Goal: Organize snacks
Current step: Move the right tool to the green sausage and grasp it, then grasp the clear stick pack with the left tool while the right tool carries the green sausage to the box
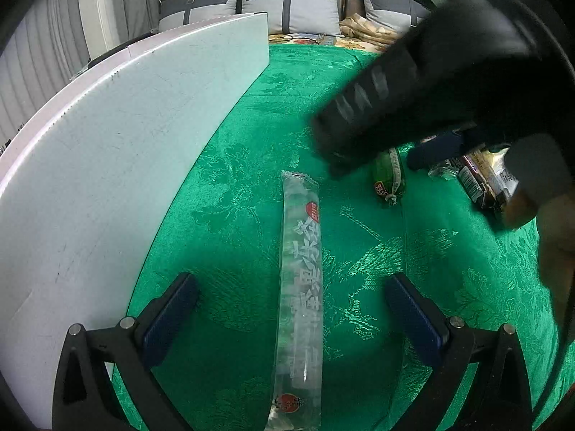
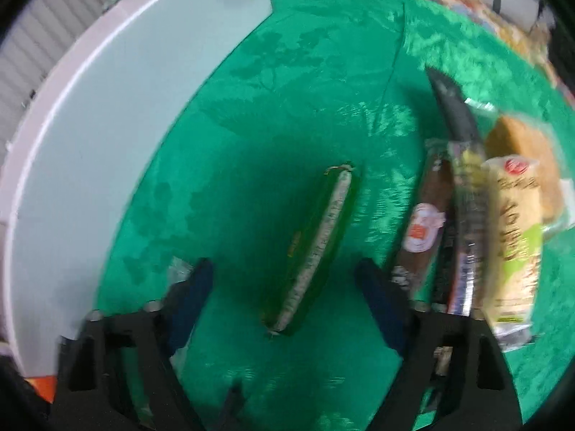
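Lying lengthwise on the green patterned cloth (image 1: 251, 165) that covers the bench, a long clear snack packet (image 1: 300, 287) printed with white characters and red round marks sits between the fingers of the left tongs (image 1: 291, 307), which stand spread wide with neither blue pad touching it. A large white board (image 1: 107, 165) lies flat on the cloth along the left side, its curved-looking edge near the left finger. In the right wrist view, the right tongs (image 2: 284, 280) point steeply down over a green sausage-shaped snack (image 2: 316, 248) with a pale printed strip along it; the snack lies between the two fingers, apart from both pads, so the tongs stand spread around it and pinch nothing. That view is blurred. Just to the right of the green snack rests a cluster of other packets: a brown wrapped stick (image 2: 427, 222) with a red and white label, a dark narrow packet (image 2: 463, 237) beside it, a cream and light green wrapped roll (image 2: 514, 240), and a clear-wrapped brown bun (image 2: 528, 151) behind them. From the left wrist view the right tongs' black body and the hand (image 1: 553, 237) holding it fill the upper right, above the green snack and the cluster. Grey cushions (image 1: 291, 7) line the far edge.
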The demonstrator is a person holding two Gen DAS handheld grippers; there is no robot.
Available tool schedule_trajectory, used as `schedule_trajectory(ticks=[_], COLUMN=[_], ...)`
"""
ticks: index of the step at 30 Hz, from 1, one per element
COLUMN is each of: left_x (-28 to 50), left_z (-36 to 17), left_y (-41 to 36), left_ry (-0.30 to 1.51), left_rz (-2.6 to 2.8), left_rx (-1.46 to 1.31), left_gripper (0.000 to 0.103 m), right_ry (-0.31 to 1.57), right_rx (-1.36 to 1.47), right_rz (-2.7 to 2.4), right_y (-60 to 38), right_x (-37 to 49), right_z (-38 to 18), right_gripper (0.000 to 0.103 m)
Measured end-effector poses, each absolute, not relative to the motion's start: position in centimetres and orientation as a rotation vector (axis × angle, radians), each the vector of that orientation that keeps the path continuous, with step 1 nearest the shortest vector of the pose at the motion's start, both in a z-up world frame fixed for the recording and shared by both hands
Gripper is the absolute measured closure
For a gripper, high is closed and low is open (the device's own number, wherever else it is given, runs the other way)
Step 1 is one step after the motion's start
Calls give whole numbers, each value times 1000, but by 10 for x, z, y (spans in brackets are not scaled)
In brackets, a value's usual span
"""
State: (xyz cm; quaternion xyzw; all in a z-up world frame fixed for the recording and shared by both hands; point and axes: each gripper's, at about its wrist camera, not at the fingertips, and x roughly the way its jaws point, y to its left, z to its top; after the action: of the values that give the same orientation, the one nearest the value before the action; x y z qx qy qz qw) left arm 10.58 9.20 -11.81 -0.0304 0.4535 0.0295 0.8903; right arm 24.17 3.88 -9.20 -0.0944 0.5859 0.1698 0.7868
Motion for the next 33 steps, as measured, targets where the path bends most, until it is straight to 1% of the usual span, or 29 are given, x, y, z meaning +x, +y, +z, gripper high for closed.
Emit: schedule_trajectory(ticks=[1,2,5,12,21,23,26,27,28,29,30,31,32,33], left_x=[106,105,106,105,105,107,110,110,109,109,109,111,112,114], left_z=[-118,-119,-118,-119,-119,-118,-116,-113,-109,-106,-104,-101,-100,-100], left_y=[92,92,92,91,92,93,94,96,98,100,102,106,111,116], left_ry=[942,941,941,941,945,966,1043,1052,1049,1050,1056,1060,1065,1072], left_rz=[61,61,61,61,52,38,-8,-20,-27,-31,-37,-45,-54,-65], left_rx=[-63,-63,-63,-63,-60,-52,-43,-51,-58,-67,-81,-106,-136,-178], left_gripper=[0,0,0,0,0,0,2,12,27,35,51,69,75,84], right_ry=[1247,1235,1238,1230,1148,1131,1096,1083,1069,1060,1050,1039,1028,1020], right_rx=[-239,-252,-203,-78,78,111,159,172,192,205,216,221,220,216], right_rz=[349,344,354,397,474,486,499,500,501,502,503,504,499,490], right_y=[39,38,25,3,-35,-42,-62,-69,-80,-88,-96,-102,-108,-113], right_x=[240,239,238,232,211,208,191,186,180,176,171,167,162,157], right_z=[-91,-90,-89,-81,-38,-27,-14,-11,-6,-3,-2,-1,0,1], right_gripper=[61,70,77,79,79,79,79,79,79,79,79,79,79,79])
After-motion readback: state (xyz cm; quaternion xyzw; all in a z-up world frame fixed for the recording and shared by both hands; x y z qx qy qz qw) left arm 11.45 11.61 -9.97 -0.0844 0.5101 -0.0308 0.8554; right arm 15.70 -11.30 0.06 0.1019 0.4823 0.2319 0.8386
